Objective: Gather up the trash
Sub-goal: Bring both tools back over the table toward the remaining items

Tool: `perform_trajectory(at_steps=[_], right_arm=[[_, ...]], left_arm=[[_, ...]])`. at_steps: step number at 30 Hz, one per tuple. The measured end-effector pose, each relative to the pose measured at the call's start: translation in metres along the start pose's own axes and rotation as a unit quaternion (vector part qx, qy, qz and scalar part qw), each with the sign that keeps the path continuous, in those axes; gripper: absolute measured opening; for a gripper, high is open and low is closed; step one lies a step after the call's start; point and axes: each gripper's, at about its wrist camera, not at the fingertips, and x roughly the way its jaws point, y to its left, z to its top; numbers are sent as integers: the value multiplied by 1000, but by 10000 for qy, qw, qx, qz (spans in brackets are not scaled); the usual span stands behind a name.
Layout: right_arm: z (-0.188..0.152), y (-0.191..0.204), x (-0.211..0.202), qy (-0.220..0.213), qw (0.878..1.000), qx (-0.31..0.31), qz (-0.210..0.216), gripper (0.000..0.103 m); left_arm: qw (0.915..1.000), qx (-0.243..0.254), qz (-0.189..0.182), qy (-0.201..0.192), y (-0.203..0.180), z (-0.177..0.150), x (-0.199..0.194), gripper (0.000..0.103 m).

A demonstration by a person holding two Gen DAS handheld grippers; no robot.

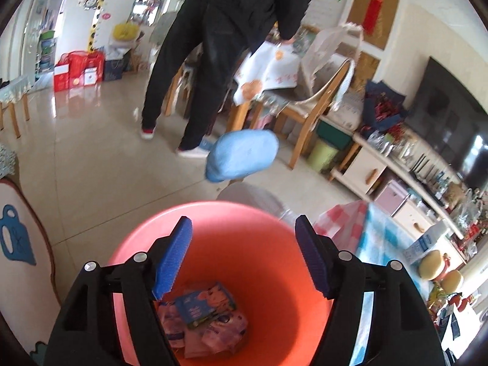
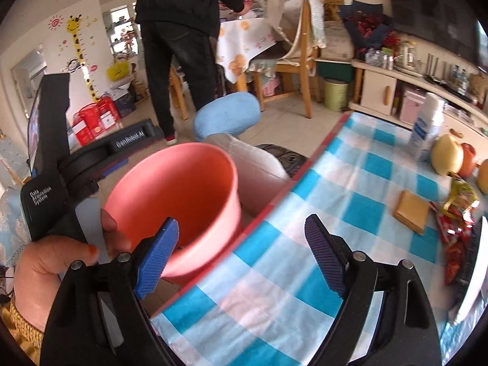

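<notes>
A salmon-pink trash bin (image 1: 274, 268) stands on the floor beside the table. Crumpled wrappers and a small blue carton (image 1: 204, 311) lie at its bottom. My left gripper (image 1: 244, 219) hangs open just above the bin's mouth, with nothing between its blue pads. In the right wrist view the bin (image 2: 195, 189) is at the left, and my right gripper (image 2: 241, 220) stands open and empty over the edge of the blue-checked tablecloth (image 2: 350, 189). Red and yellow wrappers (image 2: 457, 213) and a flat brown packet (image 2: 410, 212) lie on the cloth at the far right.
A person in black (image 1: 228, 45) stands at a dining table behind the bin. A blue padded stool (image 1: 244, 155) sits just beyond the bin. A white bottle (image 2: 427, 125) and fruit (image 2: 448, 155) stand on the checked cloth. A hand (image 2: 45, 259) grips the left gripper's body (image 2: 52, 152).
</notes>
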Motion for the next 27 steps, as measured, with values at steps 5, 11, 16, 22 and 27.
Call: perform_trajectory(at_steps=[5, 11, 16, 22, 27], right_arm=[[-7, -16, -16, -34, 9997, 32, -236, 86], [-16, -33, -39, -112, 9986, -75, -519, 86], [-25, -44, -55, -184, 9968, -217, -746, 86], [-40, -59, -70, -197, 9953, -238, -914, 86], [-52, -72, -82, -239, 9939, -261, -1047, 86]], left_arm=[[9994, 86, -309, -90, -15, -2, -6, 71], [9974, 294, -622, -201, -39, -12, -15, 71], [9931, 746, -882, -192, -69, -26, -20, 71], [9876, 1127, -1075, -205, -103, -43, -27, 71], [9841, 1362, -1137, -84, -127, -58, -26, 71]])
